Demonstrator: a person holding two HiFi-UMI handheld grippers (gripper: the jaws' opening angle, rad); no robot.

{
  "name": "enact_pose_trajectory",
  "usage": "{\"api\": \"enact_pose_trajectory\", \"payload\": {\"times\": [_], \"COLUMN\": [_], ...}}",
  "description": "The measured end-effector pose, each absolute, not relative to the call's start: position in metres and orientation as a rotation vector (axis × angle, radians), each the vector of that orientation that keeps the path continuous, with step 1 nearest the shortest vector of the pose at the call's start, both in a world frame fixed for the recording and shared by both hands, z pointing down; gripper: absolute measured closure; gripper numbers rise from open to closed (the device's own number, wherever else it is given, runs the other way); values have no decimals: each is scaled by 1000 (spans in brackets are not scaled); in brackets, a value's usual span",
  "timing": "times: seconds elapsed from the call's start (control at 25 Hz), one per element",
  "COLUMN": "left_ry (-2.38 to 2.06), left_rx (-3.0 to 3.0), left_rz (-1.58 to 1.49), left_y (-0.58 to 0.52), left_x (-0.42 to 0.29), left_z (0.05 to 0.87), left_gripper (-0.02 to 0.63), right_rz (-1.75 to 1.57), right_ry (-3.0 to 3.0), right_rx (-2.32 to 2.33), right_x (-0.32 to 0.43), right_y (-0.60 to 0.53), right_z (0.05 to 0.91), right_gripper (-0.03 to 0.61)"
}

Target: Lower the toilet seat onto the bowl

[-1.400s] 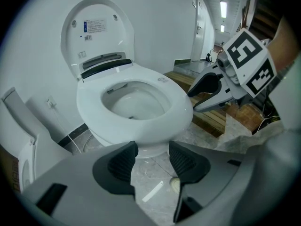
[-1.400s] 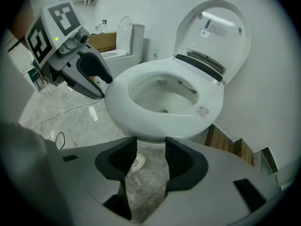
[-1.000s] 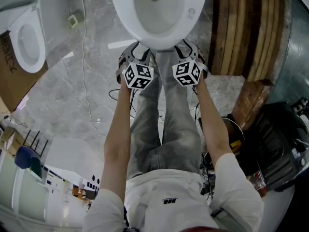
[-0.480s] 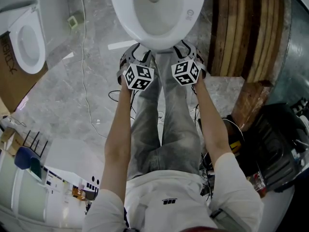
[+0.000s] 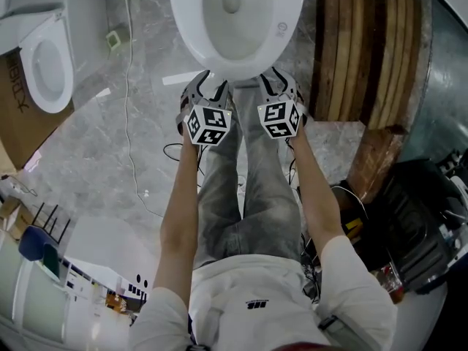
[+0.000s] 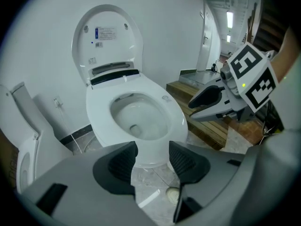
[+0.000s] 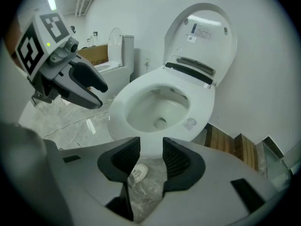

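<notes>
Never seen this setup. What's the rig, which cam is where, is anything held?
No robot: a person holds a two-jaw gripper in each hand; the marker cubes are part of them. The head view looks down from the person's head at arms, legs and the toilet. The other two cameras ride on the left gripper and right gripper, looking along the jaws. Both grippers are open and empty, near the bowl's front. The lid stands up; the seat appears to lie flat on the bowl. Also on the marble floor: a second toilet and wooden planks.
</notes>
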State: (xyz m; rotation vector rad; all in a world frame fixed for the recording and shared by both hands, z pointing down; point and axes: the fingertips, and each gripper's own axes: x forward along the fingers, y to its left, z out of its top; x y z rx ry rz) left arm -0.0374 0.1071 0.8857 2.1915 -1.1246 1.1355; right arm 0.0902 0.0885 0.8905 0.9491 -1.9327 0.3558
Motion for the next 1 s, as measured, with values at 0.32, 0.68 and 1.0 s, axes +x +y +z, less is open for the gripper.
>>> {"api": "enact_pose_trajectory", "payload": {"times": [0.32, 0.68, 1.0], "left_ry": [-1280, -1458, -1547], "left_rx": [2250, 2359, 2485], "left_rz": [974, 776, 678], "left_y": [90, 80, 86], "left_x": [-44, -50, -52], "left_z": [780, 624, 503], "left_gripper": [390, 407, 410], "right_rz": [367, 270, 158], "right_ry": [-2074, -2178, -2250], "right_rx": [1081, 1252, 1339], "right_x": [83, 71, 66], "right_y": [79, 75, 87], "right_z": [772, 601, 484], "right_gripper": [412, 411, 411]}}
